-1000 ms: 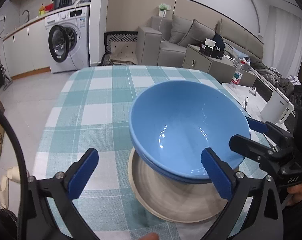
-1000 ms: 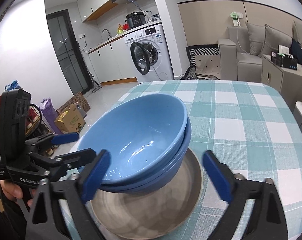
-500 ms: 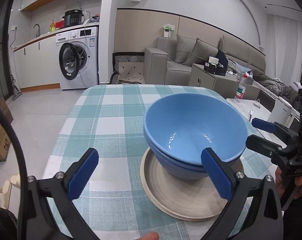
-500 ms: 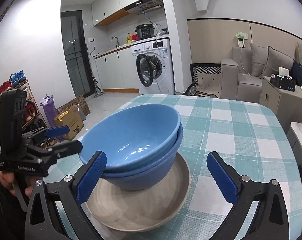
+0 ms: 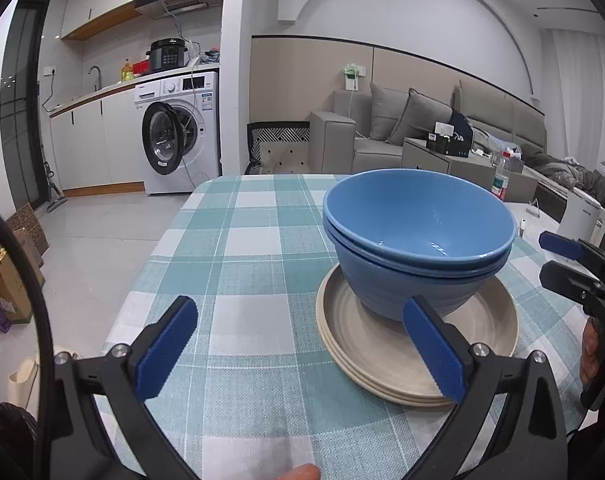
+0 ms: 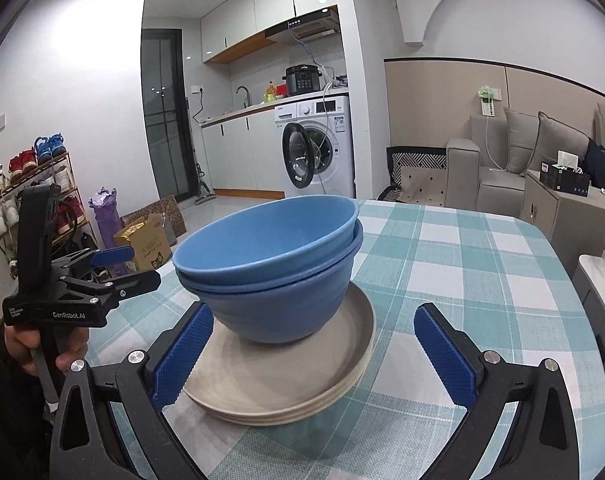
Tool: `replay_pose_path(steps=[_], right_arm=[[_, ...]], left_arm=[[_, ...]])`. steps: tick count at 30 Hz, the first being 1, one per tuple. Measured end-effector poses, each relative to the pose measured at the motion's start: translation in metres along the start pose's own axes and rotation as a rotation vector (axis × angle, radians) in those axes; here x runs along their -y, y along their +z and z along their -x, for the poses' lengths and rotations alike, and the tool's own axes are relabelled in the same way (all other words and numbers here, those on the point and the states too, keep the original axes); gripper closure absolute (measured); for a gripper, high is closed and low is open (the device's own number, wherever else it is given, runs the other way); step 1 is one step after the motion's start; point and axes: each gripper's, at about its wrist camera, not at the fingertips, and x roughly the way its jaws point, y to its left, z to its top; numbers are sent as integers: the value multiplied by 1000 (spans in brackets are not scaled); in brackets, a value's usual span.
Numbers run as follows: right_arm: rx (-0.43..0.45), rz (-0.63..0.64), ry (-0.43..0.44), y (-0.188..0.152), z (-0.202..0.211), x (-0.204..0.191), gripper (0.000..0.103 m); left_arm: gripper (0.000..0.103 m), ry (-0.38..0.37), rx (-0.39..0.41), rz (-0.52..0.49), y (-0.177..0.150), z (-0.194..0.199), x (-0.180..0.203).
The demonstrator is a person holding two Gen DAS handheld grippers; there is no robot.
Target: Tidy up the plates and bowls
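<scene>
Two nested blue bowls (image 5: 418,240) (image 6: 274,264) stand on a stack of beige plates (image 5: 418,356) (image 6: 286,376) on the checked tablecloth. My left gripper (image 5: 302,352) is open, pulled back from the stack, its right pad near the plates' front rim and nothing between the fingers. My right gripper (image 6: 314,356) is open too, held back on the other side, with the plate stack showing between its pads but not touched. Each gripper shows at the edge of the other's view, held by a hand.
The table (image 5: 242,240) with the teal and white cloth ends close in front of me. A white kettle (image 5: 582,220) and a bottle (image 5: 501,184) stand at the right. A washing machine (image 6: 322,148), sofa (image 5: 382,140) and shoe rack (image 6: 6,200) lie beyond.
Both grippers have drawn back and dropped lower, so the bowls look smaller and are seen more from the side. The bowls and plates have stayed put.
</scene>
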Motion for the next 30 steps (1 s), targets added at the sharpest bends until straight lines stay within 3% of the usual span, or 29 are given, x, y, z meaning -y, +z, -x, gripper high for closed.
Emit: replay_pose_path(steps=[15,30], right_arm=[[118,7,4,-28,38,-7,1],[129,79,-8,-28,42,-23,1]], left_arm=[[0,16,127,-52,-23,22,18],[0,5,146,-56,-30,23,21]])
